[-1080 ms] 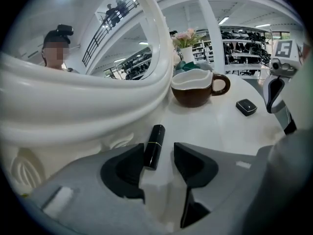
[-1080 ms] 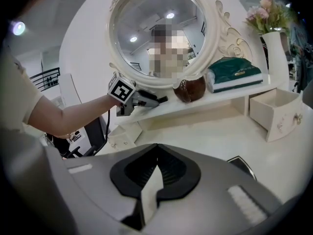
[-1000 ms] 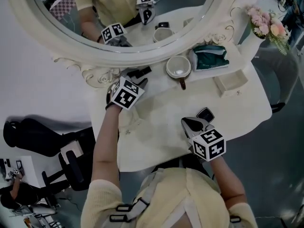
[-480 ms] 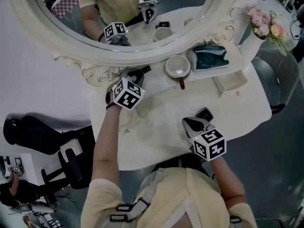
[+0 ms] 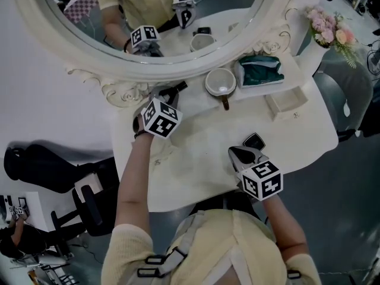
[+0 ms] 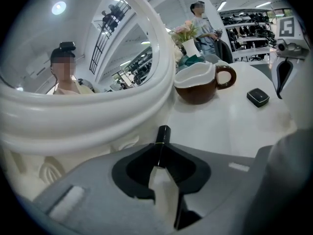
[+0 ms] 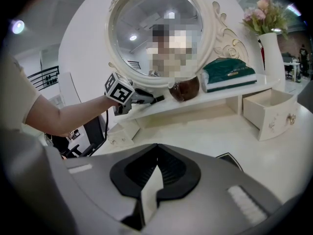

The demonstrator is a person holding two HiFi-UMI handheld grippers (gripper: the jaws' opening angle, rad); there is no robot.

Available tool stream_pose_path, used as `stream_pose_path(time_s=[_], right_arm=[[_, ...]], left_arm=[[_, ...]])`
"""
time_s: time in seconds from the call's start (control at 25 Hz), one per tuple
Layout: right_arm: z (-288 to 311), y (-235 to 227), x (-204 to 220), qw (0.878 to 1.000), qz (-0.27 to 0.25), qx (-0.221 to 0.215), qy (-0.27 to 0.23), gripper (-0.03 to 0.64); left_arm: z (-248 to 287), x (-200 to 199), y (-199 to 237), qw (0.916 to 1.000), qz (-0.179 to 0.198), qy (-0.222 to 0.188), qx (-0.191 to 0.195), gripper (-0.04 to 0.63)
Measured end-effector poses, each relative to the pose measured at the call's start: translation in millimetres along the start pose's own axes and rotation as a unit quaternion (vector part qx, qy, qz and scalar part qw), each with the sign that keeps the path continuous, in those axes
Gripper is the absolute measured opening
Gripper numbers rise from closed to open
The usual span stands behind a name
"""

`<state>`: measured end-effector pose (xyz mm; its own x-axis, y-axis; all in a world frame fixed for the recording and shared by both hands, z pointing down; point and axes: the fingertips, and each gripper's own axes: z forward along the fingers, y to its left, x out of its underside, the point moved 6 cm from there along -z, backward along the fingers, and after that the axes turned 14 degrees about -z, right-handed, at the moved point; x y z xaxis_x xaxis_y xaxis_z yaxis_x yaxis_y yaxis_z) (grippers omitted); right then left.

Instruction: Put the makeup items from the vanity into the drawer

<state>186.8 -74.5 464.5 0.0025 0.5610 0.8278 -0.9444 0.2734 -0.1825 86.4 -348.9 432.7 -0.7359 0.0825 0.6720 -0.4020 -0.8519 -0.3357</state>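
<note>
Closing left hand-held gripper (image 5: pixel 170 94): jaws just pinched onto lipstick (image 6: pixel 162 139).
Right hand-held gripper (image 5: pixel 238 154): shut, empty.
Mirror (image 5: pixel 196 65): lift clear, keeping grip firm.

top (image 5: pixel 208 233): pale yellow, short-sleeved | straps (image 5: pixel 181 249): grey | left gripper (image 5: pixel 170 94), right gripper (image 5: pixel 236 154): grey, black-white square markers

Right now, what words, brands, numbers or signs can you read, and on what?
Nothing reads clearly.
Green case: pale print along its side, too small to read.
Left marker cube and right marker cube: square codes only, no letters.
Black tube: no print shows.
</note>
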Motion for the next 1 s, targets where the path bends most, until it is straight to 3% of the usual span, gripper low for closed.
stream_pose_path(time_s=[0.16, 0.36, 0.52, 0.8, 1.0], right_arm=[[-1, -1, 2, 1.000, 0.002, 0.002, 0.003, 0.002], [-4, -2, 4, 1.000, 0.001, 0.002, 0.004, 0.002], [-4, -2, 6, 1.000, 0.002, 0.001, 0.006, 0.002], [-5, -2, 8, 1.000, 0.006, -0.001, 0.008, 0.002], [-6, -1, 9, 1.000, 0.004, -0.001, 0.009, 0.002]], left_arm=[[-2, 0, 4, 0.9992, -0.037, -0.012, 0.001, 0.072], [1, 5, 6, 0.9962, -0.085, -0.014, 0.012, 0.161], [6, 6, 6, 0.9967, -0.081, -0.009, 0.008, 0.169], [10, 6, 7, 0.9944, -0.101, -0.002, 0.033, 0.150], [8, 6, 4, 0.9971, -0.064, 0.007, 0.041, 0.117]])
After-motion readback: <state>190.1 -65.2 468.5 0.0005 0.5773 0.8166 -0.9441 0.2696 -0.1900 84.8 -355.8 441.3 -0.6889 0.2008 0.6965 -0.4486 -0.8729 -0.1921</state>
